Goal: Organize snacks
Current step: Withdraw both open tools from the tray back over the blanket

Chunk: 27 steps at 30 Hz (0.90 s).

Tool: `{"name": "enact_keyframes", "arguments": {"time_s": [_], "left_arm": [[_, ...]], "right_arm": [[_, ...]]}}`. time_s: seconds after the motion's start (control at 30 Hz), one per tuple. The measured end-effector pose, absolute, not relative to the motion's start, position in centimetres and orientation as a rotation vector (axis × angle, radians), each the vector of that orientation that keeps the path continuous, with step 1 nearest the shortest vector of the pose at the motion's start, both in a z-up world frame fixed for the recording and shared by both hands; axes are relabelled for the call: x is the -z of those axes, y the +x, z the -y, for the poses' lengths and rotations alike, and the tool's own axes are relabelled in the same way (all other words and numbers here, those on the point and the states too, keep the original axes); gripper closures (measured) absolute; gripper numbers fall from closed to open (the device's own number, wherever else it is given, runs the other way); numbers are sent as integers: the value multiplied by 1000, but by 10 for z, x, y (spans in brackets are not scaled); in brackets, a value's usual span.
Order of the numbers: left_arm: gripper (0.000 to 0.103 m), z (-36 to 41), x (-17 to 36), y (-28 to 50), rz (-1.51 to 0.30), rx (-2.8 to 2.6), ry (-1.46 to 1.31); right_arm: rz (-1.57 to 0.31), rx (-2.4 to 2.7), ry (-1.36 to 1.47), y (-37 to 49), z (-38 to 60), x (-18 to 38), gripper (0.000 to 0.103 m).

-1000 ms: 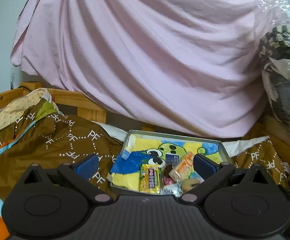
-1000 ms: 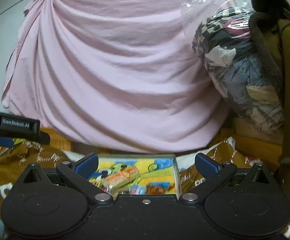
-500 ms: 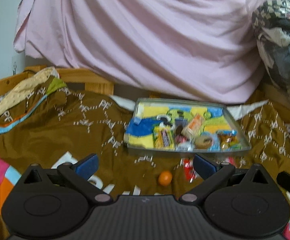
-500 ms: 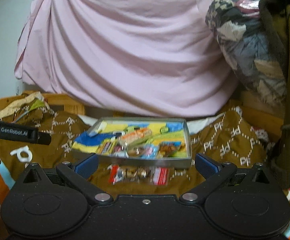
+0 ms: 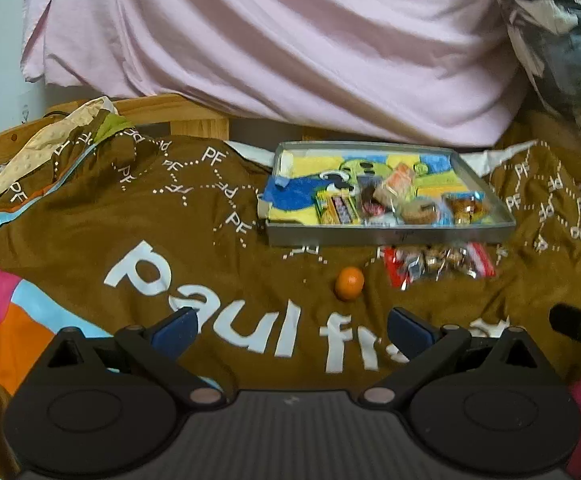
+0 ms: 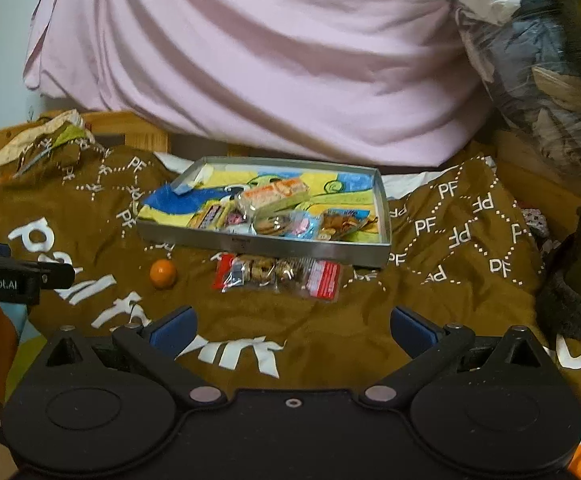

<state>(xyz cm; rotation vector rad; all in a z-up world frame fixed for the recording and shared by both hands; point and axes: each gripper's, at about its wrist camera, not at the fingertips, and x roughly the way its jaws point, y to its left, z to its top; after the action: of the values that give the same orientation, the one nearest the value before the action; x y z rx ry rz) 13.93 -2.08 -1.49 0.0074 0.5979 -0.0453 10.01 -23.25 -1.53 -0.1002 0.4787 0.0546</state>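
Note:
A shallow grey tin tray (image 5: 390, 236) (image 6: 266, 246) with a cartoon lining lies on a brown blanket and holds several wrapped snacks. In front of it lie a red-ended clear snack packet (image 5: 438, 266) (image 6: 278, 274) and a small orange ball (image 5: 349, 278) (image 6: 163, 273). My left gripper (image 5: 292, 330) hovers open over the blanket, well short of the ball, nothing between its fingers. My right gripper (image 6: 292, 328) is open too, low and in front of the packet. The left gripper's body (image 6: 18, 276) shows at the right wrist view's left edge.
A pink sheet (image 5: 290, 48) hangs behind the bed. A clear bag of clothes (image 6: 530, 64) bulges at the right, with a dark furry garment (image 6: 578, 280) below it. A wooden bed rail (image 5: 162, 116) runs along the back left.
Both cameras have tilted down and pulled back from the tray. The blanket, the orange ball and the red packet have come into view. Both grippers stayed open.

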Motion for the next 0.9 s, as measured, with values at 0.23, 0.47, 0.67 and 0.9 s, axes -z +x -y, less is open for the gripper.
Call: {"name": "enact_keyframes", "arguments": {"time_s": [0.23,0.47,0.67,0.9], "left_arm": [[0,27,23,138,-619,38,64],[0,28,28,140,-648,33,87],[0,27,30,143,-660,24,95],[0,26,31,149,-663,15,86]], "right_arm": [[-566,-68,-127,109,228,26,1],[-599,-87,-141,113,224,30,1],[-614,-105,-133,116,224,30,1],[-615,-110,-113,119,226,28,1]]}}
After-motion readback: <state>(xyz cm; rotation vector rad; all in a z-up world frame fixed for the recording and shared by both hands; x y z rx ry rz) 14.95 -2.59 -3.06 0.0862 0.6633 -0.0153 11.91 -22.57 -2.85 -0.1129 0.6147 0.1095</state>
